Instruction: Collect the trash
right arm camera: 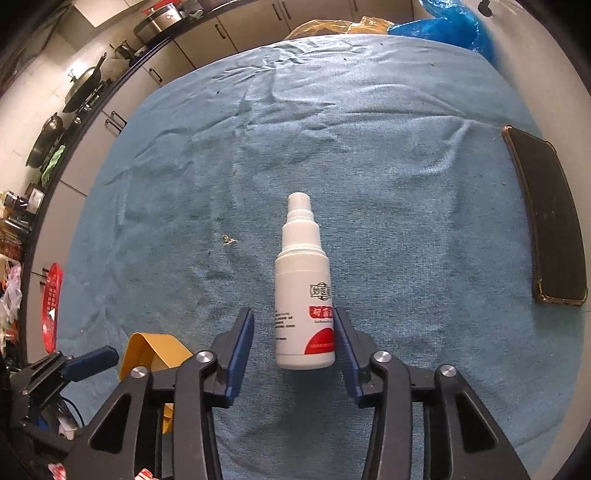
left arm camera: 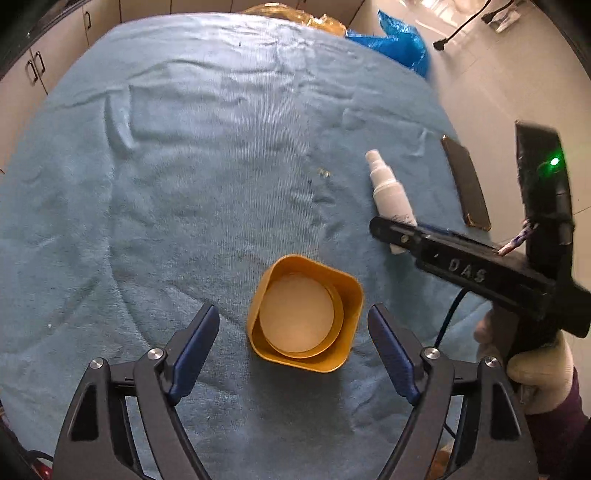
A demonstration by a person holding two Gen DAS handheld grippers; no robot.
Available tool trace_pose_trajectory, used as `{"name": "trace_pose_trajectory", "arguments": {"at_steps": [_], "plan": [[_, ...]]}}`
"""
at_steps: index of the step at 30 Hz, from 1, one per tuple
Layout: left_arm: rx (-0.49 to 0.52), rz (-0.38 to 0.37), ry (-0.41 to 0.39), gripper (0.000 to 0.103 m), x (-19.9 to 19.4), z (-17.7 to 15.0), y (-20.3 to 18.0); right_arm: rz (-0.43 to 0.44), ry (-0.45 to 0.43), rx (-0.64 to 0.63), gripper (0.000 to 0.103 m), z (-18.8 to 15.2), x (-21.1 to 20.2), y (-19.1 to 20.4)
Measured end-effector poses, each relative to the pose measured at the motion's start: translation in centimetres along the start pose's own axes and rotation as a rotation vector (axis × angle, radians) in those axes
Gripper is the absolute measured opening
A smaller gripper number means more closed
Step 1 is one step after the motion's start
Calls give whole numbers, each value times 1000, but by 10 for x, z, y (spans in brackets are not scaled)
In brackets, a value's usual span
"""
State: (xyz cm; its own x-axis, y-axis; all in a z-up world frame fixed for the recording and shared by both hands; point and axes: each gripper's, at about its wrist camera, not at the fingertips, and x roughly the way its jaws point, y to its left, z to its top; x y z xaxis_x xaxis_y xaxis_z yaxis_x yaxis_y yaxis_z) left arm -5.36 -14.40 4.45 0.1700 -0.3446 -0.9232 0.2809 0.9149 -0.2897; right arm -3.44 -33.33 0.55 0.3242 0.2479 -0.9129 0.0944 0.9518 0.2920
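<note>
Right wrist view: the right gripper (right arm camera: 293, 341) is spread around the lower body of a white spray bottle (right arm camera: 303, 295) lying on the blue towel (right arm camera: 388, 177) that covers the bench. Its right pad looks to be touching the bottle and a gap shows on the left, so it is not yet pinched. The bottle's label carries a red band and small print too blurred to read. In the left wrist view, the left gripper (left arm camera: 293, 332) hangs spread just short of a yellow cup (left arm camera: 304, 314), which stands empty on the towel; nothing appears collected in it yet. "DAS" is embossed on the right gripper's body. Farther out, a small scrap (right arm camera: 229, 240) lies on the towel left of the bottle, and a dark phone (right arm camera: 546, 218) rests near the right edge. Beyond the far edge sit blue and yellow bags (right arm camera: 436, 20). By my judgement, collection has barely begun.
</note>
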Motion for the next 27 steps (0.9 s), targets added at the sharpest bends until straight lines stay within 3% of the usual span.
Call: {"name": "trace_pose_trajectory", "arguments": {"at_steps": [6,10,14,15,16,18,19,27], "plan": [[40,28,34,81,12,-9,-6,-20,7,-19,60,0,3,9],[55,50,55,82,32,-8,-14,-28,27,-24,60,3,3,10],[57,70,25,83,36,-5,-19,-26,53,-16,60,8,5,8],[48,60,24,82,35,-4,-17,-36,60,-22,59,10,6,9],[44,62,22,75,36,-3,-16,-53,65,-29,57,11,6,11],[32,73,18,69,30,-3,-8,-123,73,-63,36,13,7,18],[17,69,19,69,27,-3,-1,-157,73,-86,33,14,8,20],[-137,48,-68,69,-26,-6,56,-97,76,-45,32,8,-3,16]]}}
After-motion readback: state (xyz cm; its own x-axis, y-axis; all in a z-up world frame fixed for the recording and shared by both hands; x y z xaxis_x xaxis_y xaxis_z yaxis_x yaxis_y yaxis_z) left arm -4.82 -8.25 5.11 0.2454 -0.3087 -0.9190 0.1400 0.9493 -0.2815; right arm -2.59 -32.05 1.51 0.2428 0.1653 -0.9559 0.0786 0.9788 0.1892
